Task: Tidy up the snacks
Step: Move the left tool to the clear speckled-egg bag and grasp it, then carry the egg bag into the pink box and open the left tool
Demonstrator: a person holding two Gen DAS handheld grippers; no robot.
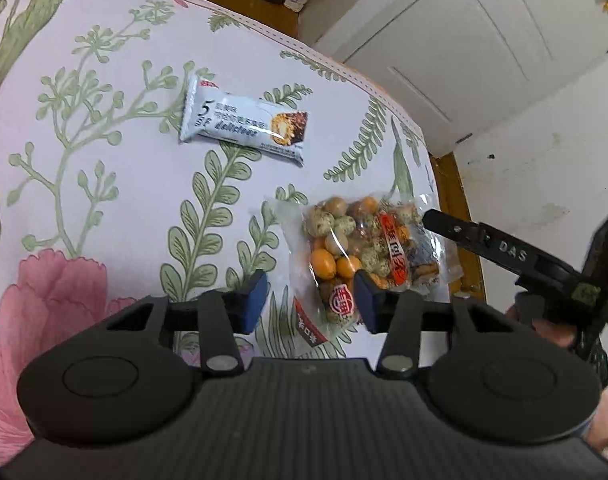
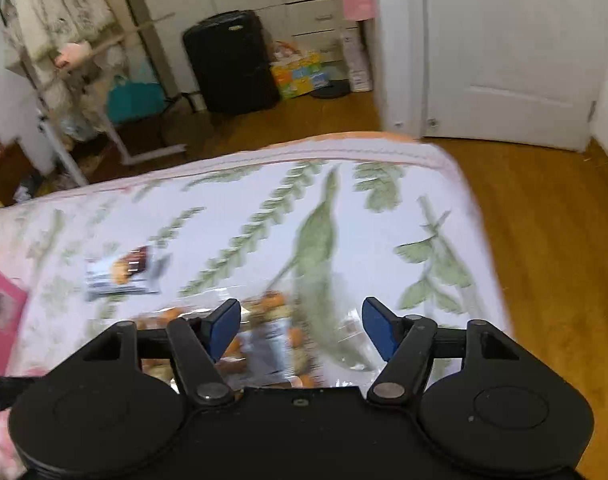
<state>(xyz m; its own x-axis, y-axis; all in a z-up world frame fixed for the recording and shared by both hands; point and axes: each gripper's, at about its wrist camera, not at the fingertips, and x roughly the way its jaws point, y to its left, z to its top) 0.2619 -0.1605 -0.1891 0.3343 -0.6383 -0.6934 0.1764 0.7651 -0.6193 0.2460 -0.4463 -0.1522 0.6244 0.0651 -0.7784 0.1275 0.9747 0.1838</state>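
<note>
A clear bag of mixed nut snacks [image 1: 360, 248] lies on the floral bedspread [image 1: 104, 184] near its right edge. A white chocolate-bar wrapper [image 1: 244, 124] lies beyond it. My left gripper [image 1: 310, 304] is open, its blue pads just above the bag's near end. My right gripper [image 2: 300, 328] is open, hovering over the same bag [image 2: 264, 344], which is blurred in its view; the bar wrapper [image 2: 120, 276] shows to its left. The right gripper's black finger [image 1: 464, 236] reaches in from the right, touching the bag's far edge.
The bed's edge [image 2: 344, 148] drops to a wooden floor [image 2: 544, 240]. A white door [image 2: 504, 48], a black suitcase [image 2: 228, 60] and a clothes rack [image 2: 64, 60] stand beyond. A pink item [image 2: 0, 304] lies at the left of the bed.
</note>
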